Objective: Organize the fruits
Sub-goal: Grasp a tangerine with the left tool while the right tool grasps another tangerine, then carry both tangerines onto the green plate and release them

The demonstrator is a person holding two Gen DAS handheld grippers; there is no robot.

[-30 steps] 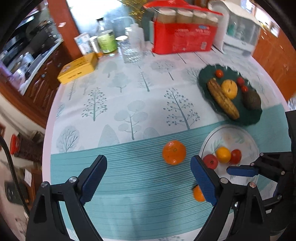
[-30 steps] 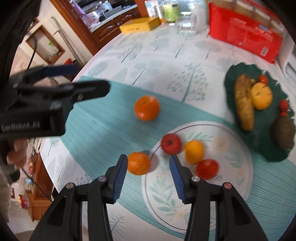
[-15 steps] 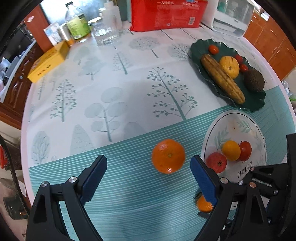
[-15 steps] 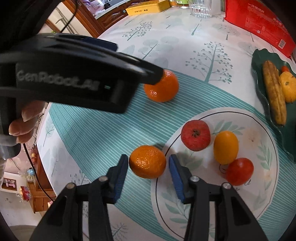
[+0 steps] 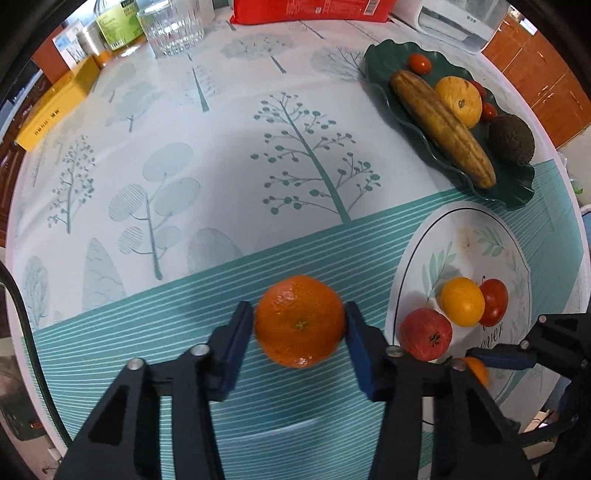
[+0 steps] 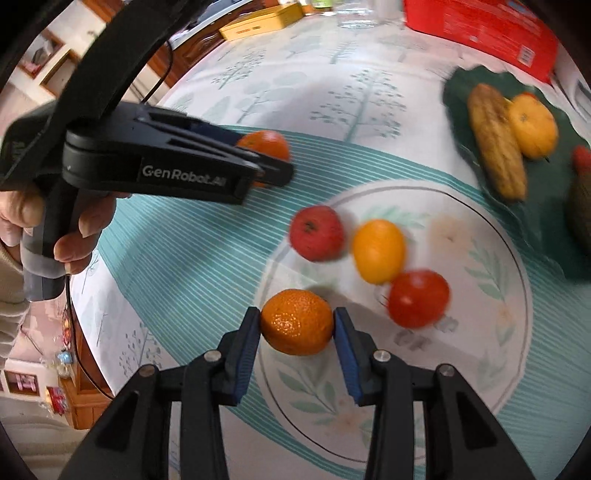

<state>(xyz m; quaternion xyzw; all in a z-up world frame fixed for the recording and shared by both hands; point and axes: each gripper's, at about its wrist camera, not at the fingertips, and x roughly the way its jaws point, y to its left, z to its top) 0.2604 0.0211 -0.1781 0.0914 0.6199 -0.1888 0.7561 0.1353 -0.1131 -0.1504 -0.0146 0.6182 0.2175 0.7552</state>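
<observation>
My left gripper (image 5: 300, 332) is shut on a large orange (image 5: 300, 320) over the teal striped part of the tablecloth. My right gripper (image 6: 297, 332) is shut on a smaller orange (image 6: 297, 321) at the left rim of the white floral plate (image 6: 480, 354). The plate holds a red apple (image 6: 317, 233), a yellow-orange fruit (image 6: 378, 250) and a red tomato (image 6: 419, 299). In the right wrist view the left gripper body (image 6: 166, 166) shows with its orange (image 6: 266, 144) behind it. In the left wrist view the right gripper (image 5: 517, 356) shows at the plate (image 5: 480, 240).
A dark green leaf-shaped dish (image 5: 384, 62) at the far right holds a long yellow-brown fruit (image 5: 441, 127), a yellow fruit (image 5: 458, 100), small red fruits and a dark brown fruit (image 5: 511, 139). A yellow box (image 5: 55, 107), glass (image 5: 171, 26), bottle and red package stand at the back.
Both grippers moved forward and closed on their oranges. The left jaws went from wide open to shut on the large orange; the right now holds the small orange over the plate's rim.
</observation>
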